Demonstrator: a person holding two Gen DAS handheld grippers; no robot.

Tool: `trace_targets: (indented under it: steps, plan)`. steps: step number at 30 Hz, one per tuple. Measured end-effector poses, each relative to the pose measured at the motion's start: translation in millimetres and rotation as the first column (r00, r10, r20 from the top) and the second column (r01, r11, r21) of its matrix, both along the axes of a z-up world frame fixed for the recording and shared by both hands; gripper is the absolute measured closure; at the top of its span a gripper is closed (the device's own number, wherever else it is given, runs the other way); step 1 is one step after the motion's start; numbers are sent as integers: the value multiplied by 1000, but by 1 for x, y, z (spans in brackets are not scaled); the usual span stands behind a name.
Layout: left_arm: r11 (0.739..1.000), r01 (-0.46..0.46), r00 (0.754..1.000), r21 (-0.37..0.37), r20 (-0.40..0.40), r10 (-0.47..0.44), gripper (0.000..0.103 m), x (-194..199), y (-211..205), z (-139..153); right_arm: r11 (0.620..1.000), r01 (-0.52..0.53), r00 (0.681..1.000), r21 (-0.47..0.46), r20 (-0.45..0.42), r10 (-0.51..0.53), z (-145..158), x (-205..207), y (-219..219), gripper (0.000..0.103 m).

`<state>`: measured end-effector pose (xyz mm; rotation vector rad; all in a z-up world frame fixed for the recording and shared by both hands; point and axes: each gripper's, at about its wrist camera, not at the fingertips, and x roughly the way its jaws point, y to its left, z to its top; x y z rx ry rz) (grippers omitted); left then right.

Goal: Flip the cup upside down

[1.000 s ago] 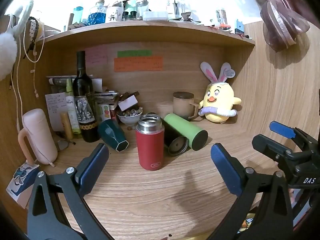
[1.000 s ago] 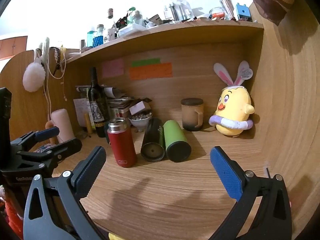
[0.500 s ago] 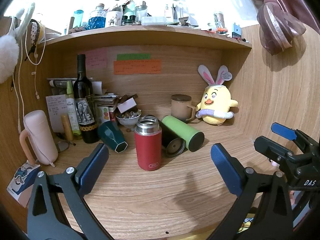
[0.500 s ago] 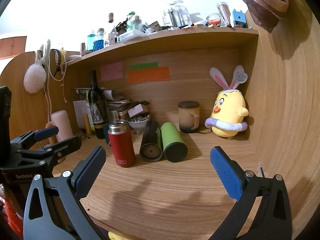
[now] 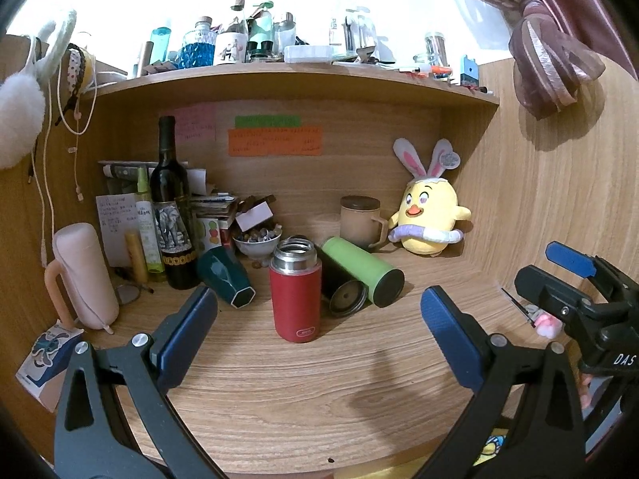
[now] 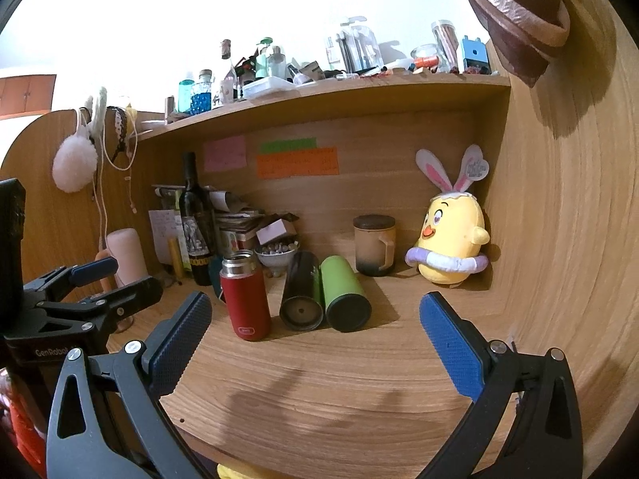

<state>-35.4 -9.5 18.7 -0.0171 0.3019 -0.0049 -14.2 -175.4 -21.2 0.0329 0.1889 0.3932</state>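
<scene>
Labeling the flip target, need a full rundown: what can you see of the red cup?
The red cup is a tall cylindrical flask with a matte red body, a bare steel threaded neck and a small logo badge low on its front. It has no lid and its mouth is open. It stands upright, mouth up, on the wooden desk, ahead of both grippers. Just behind and to its right lies a black tumbler on its side; contact between them cannot be judged. Nothing grips it.

Matt red flask (image 5: 295, 301) with a shiny steel neck; wood-grain table (image 5: 319, 391); plush cloth chick (image 5: 429, 219); glossy glass wine bottle (image 5: 169, 199).
</scene>
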Motion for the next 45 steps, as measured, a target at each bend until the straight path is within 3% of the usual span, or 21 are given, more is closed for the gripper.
trace_targets:
  steps: [45]
  plan:
    - [1000,5,1000,7,29,-6,0,-14,-5,4,1000,8,1000,1,23,-8,7,-12,-5,0]
